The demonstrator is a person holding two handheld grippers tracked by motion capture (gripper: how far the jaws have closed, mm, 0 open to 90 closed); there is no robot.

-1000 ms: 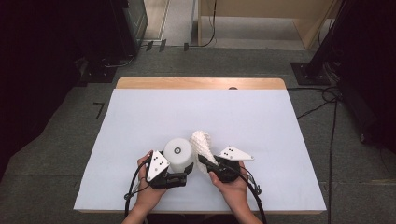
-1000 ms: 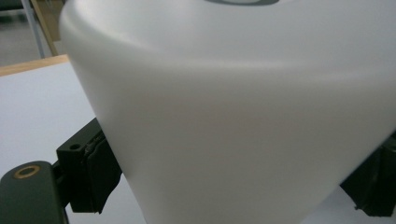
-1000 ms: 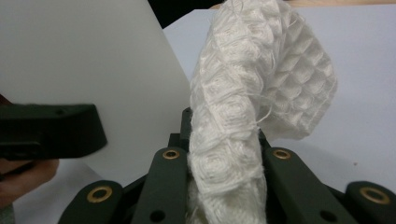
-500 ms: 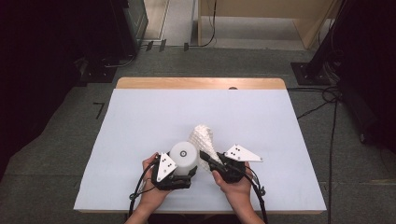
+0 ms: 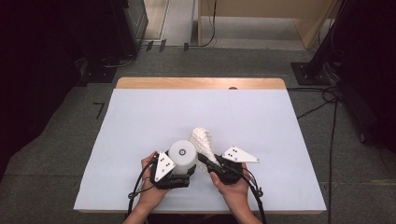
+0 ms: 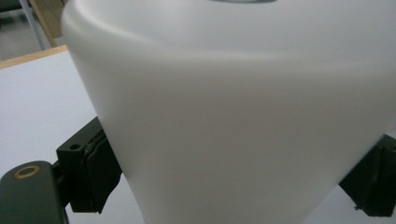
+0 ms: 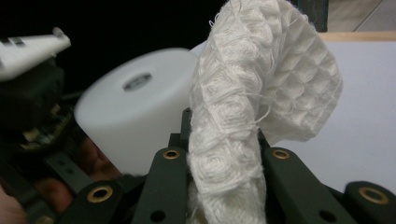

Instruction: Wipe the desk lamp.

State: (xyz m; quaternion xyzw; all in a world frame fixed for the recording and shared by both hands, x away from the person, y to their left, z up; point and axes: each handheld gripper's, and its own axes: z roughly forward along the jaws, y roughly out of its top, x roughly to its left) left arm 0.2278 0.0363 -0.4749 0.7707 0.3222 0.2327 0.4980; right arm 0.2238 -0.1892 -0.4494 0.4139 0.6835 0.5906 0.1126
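A white plastic cup point(image 5: 182, 154) stands upside down near the front of the table. My left gripper point(image 5: 180, 171) is shut on its sides. In the left gripper view the cup point(image 6: 243, 116) looms close, with a black pad point(image 6: 93, 172) pressed on either flank. A white waffle-weave cloth point(image 5: 201, 140) rises in a bunched fold right beside the cup, and my right gripper point(image 5: 206, 162) is shut on its lower part. The right gripper view has the cloth point(image 7: 247, 93) standing up between its jaws point(image 7: 224, 156), with the cup point(image 7: 135, 107) just to the left behind it.
The table point(image 5: 140, 116) is covered by a white sheet, with a wooden strip point(image 5: 196, 83) along the far edge. Cables point(image 5: 327, 102) and dark stands lie on the grey floor to the right and behind.
My left gripper and the cup have edged slightly to the right, closer to the cloth. The right gripper and cloth have hardly shifted.
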